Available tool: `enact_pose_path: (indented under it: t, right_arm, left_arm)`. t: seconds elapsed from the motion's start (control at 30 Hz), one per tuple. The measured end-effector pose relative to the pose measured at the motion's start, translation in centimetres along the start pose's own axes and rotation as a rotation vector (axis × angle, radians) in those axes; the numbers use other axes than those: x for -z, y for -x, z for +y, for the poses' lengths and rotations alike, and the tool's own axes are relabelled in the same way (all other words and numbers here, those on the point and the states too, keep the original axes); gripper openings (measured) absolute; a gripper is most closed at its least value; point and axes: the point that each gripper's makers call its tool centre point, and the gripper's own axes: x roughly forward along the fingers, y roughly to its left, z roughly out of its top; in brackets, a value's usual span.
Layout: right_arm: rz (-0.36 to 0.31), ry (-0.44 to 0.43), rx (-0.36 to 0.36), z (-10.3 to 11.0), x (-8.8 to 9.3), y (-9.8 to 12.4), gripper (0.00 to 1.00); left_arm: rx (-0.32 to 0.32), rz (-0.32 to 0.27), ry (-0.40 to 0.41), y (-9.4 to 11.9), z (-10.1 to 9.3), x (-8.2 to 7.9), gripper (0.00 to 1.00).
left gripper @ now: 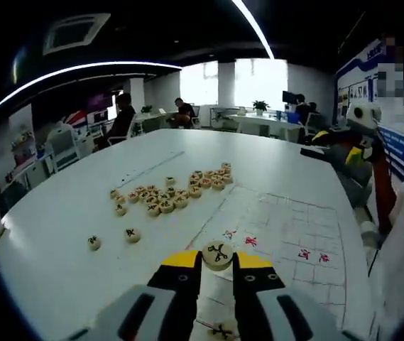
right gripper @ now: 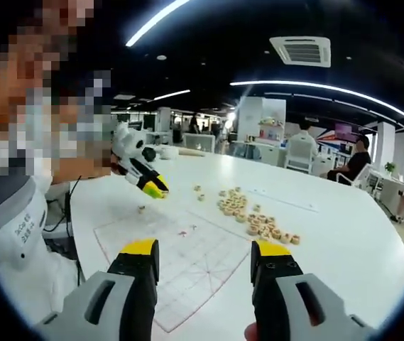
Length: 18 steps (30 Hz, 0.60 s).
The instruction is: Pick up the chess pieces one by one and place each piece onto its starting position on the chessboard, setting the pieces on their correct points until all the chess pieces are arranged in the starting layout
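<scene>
A wide white counter carries a printed chessboard with bare surface all around it. A loose heap of chess pieces lies beside the board's far edge. The left hand-held gripper pinches one round chess piece between its yellow-tipped jaws, over the board's near edge. The right hand-held gripper is spread wide, holding nothing, above the board.

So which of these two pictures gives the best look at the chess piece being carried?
The left gripper view. There the chess piece sits close up between the left tongs, its black character readable. In the right gripper view the same left tongs appear small and far off across the chessboard, and the piece cannot be made out.
</scene>
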Motion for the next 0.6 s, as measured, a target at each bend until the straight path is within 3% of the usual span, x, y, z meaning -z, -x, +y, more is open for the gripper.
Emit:
enact_pose_path:
  t: [0.17,0.23,0.3,0.47,0.6]
  right_arm:
    - [0.004,0.004,-0.015,0.3,0.1,0.0,0.53]
    - [0.006,0.012,-0.055,1.1,0.1,-0.1,0.55]
    - [0.009,0.017,-0.068,1.5,0.1,-0.1,0.57]
    - [0.032,0.036,-0.09,2.2,0.5,-0.3,0.58]
    - [0.04,0.041,-0.102,2.4,0.6,-0.4,0.59]
  left_arm:
    - [0.006,0.013,0.034,2.3,-2.1,2.9,0.2]
    - [-0.007,0.037,-0.042,2.8,-2.8,4.2,0.2]
    - [0.004,0.061,-0.064,3.0,-3.7,5.4,0.2]
    - [0.072,0.086,-0.052,3.4,-5.8,6.8,0.2]
    - [0.066,0.102,-0.05,3.2,-5.5,7.4,0.2]
